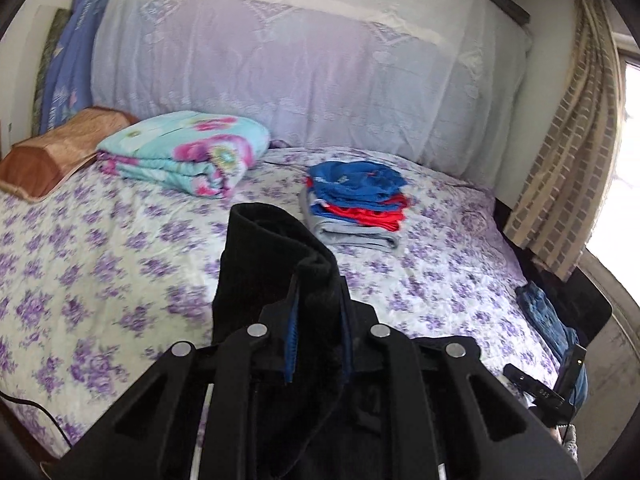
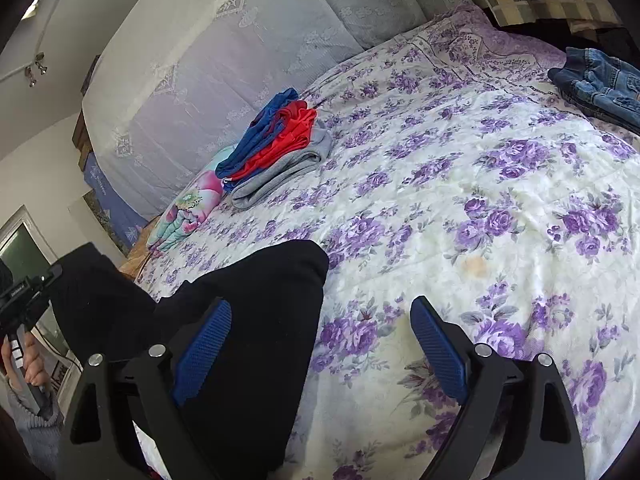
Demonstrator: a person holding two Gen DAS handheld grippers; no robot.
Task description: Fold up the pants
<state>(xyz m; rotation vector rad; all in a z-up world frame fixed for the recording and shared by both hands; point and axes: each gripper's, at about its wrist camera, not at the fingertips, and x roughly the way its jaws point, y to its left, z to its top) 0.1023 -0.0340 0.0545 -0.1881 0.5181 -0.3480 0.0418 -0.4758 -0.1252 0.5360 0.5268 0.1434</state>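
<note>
Black pants hang from my left gripper, which is shut on a bunched edge of the fabric and holds it above the bed. In the right wrist view the black pants drape over the near side of the bed, folded over. My right gripper is open and empty, its blue pads wide apart; the left pad lies against the black fabric, the right pad is over the bedspread.
The bed has a purple floral bedspread. A stack of folded blue, red and grey clothes sits mid-bed, also in the right wrist view. A folded floral blanket and brown pillow lie at the head. Jeans lie at the far edge.
</note>
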